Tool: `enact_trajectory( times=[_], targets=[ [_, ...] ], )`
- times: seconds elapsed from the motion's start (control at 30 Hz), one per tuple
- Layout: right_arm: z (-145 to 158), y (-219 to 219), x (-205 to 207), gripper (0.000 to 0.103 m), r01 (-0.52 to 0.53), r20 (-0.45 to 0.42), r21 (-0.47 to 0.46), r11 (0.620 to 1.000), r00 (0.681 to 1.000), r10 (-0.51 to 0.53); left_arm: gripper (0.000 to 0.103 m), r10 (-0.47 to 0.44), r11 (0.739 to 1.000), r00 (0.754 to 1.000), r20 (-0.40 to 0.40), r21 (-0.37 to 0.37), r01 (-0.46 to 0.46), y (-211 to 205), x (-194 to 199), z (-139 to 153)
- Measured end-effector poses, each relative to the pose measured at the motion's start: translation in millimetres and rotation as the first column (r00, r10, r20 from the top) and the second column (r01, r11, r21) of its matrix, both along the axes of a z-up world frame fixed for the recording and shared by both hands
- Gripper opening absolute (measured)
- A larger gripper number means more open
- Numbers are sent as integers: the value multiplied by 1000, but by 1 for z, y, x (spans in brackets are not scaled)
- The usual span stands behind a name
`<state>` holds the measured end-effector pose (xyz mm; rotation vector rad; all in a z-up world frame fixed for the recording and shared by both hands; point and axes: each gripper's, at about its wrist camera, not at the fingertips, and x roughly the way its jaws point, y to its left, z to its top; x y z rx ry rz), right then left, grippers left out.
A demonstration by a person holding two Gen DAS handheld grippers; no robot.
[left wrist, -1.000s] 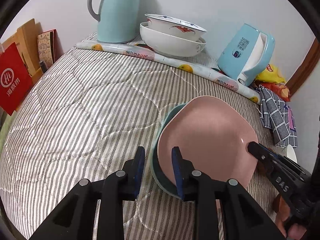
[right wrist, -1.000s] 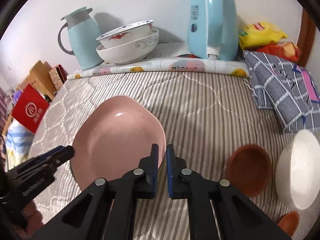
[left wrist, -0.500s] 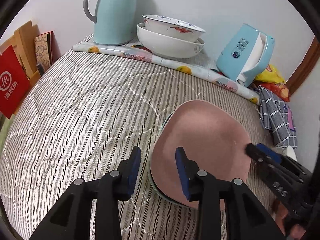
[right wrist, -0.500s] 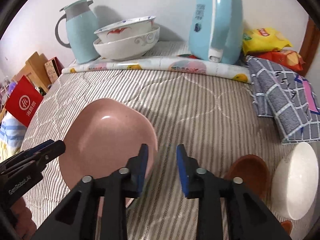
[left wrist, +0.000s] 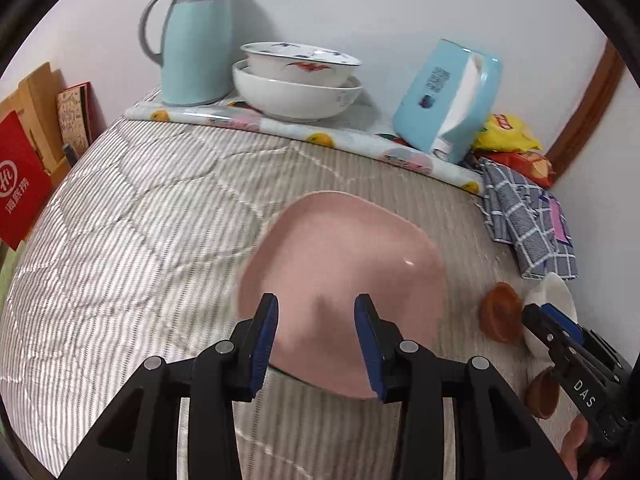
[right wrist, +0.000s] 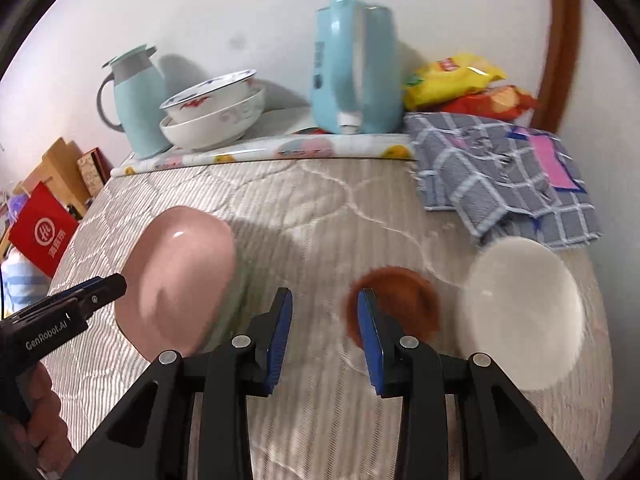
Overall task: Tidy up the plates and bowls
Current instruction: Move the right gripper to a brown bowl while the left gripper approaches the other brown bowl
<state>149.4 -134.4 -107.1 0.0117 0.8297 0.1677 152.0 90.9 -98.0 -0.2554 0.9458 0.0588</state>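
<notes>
The pink plate (left wrist: 344,280) is seen lying on the striped quilted cover (left wrist: 140,240) near the middle of the surface, a thin greenish edge showing under its near rim in the left wrist view. The left gripper (left wrist: 316,344) is held above the near part of the plate with its blue-padded jaws parted and nothing between them; the jaws have just been opening, and no pad is pressed on the plate. The right gripper (right wrist: 325,340) is held over bare cover between the pink plate and a brown bowl (right wrist: 396,304), its jaws likewise parted and empty, having just been opening as well. A white bowl (right wrist: 520,312) is set just to the right of the brown bowl, near a grey checked cloth (right wrist: 504,176). At the back, two patterned white bowls (left wrist: 296,84) are stacked one inside the other on a fruit-printed mat (left wrist: 304,136), between a pale blue jug (left wrist: 196,40) and a pale blue kettle (left wrist: 448,100) that is seen leaning in the left wrist view. Yellow and red snack bags (right wrist: 460,84) are found behind the cloth. In the left wrist view another small brown dish (left wrist: 542,396) is partly hidden behind the right gripper's arm. A red paper bag (right wrist: 42,236) is seen off the left edge of the cover.
</notes>
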Motion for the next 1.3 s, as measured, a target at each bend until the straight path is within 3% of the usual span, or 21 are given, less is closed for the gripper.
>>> enact_trajectory(
  times=[0.37, 0.53, 0.67, 1.1, 1.3],
  targets=[
    [14, -97, -42, 50, 173, 54, 43, 984, 983, -175, 38, -103, 994, 994, 44, 37, 101, -75, -5, 18],
    [14, -126, -63, 68, 210, 84, 18, 978, 974, -211, 40, -147, 987, 988, 51, 71, 143, -112, -3, 23],
    [7, -146, -75, 68, 227, 77, 23, 974, 971, -228, 48, -179, 980, 982, 58, 104, 172, -134, 0, 19],
    [-31, -177, -83, 68, 232, -9, 60, 971, 973, -232, 48, -165, 980, 986, -13, 114, 165, -160, 14, -14],
    [-51, -170, -75, 60, 182, -56, 69, 981, 982, -179, 48, -190, 978, 981, -29, 81, 192, -169, 26, -26]
  ],
)
